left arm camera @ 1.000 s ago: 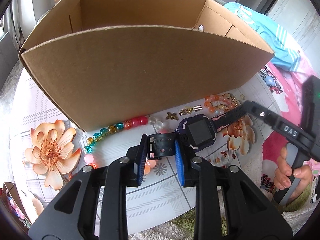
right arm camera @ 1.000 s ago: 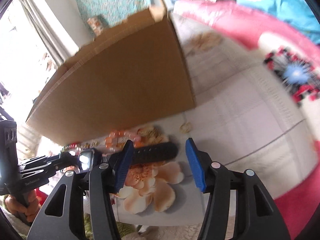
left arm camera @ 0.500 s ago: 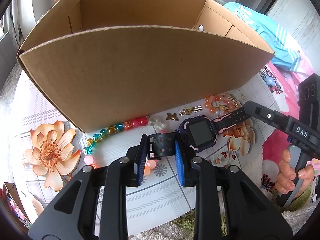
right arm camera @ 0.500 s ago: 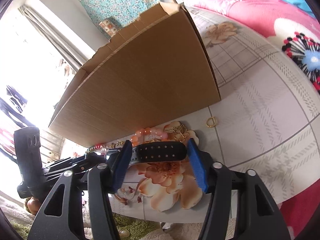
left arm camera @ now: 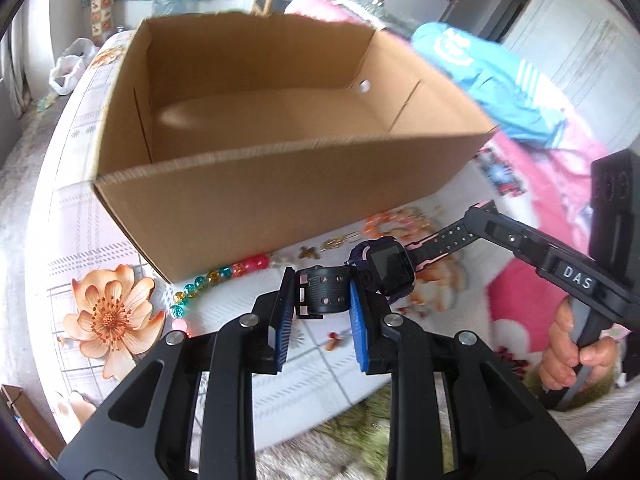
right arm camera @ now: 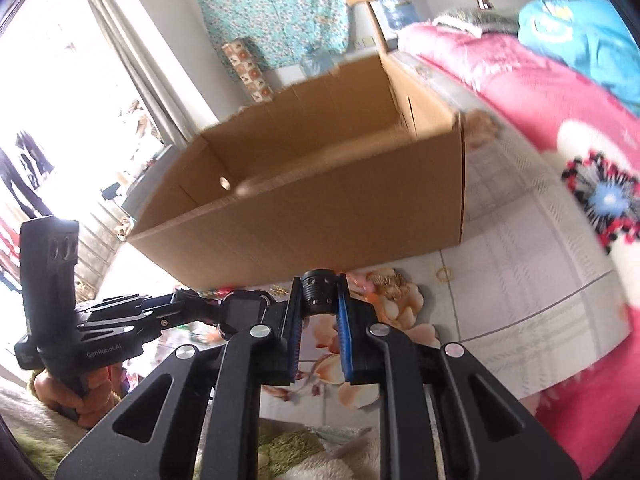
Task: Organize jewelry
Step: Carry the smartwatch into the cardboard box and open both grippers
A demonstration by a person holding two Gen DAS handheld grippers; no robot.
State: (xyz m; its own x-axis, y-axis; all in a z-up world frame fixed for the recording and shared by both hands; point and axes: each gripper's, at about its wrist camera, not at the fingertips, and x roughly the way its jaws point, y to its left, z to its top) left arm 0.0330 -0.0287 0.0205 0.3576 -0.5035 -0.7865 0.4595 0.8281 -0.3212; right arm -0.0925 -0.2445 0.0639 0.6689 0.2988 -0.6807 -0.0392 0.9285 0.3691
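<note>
While two hand-held grippers grip one watch (left arm camera: 386, 266), one box (left arm camera: 280, 204).

Left black two-finger gripper (left arm camera: 323, 294) clamps one strap end; right black gripper (right arm camera: 320, 296) is closing, pads pressing the other.

A home, prob. a bedroom. Landmark: the open cardboard box (left arm camera: 280, 184) on a table w/ a flower-print cloth (left arm camera: 108, 320). Right of the box, a bed w/ a pink floral blanket (right arm camera: 540, 92) and a blue garment (left arm camera: 492, 92) on top. Behind the box, a teal floral fabric (right arm camera: 280, 8) hangs on the white wall, w/ a water jug (right arm camera: 394, 6) near it and a patterned carton (right arm camera: 246, 68) below. Left of the box, seen from the right wrist, a bright window w/ a grey curtain (right arm camera: 128, 52). Behind the box to the right, white doors (left arm camera: 576, 44). In front of the box, a fuzzy green rug (left arm camera: 360, 420).
</note>
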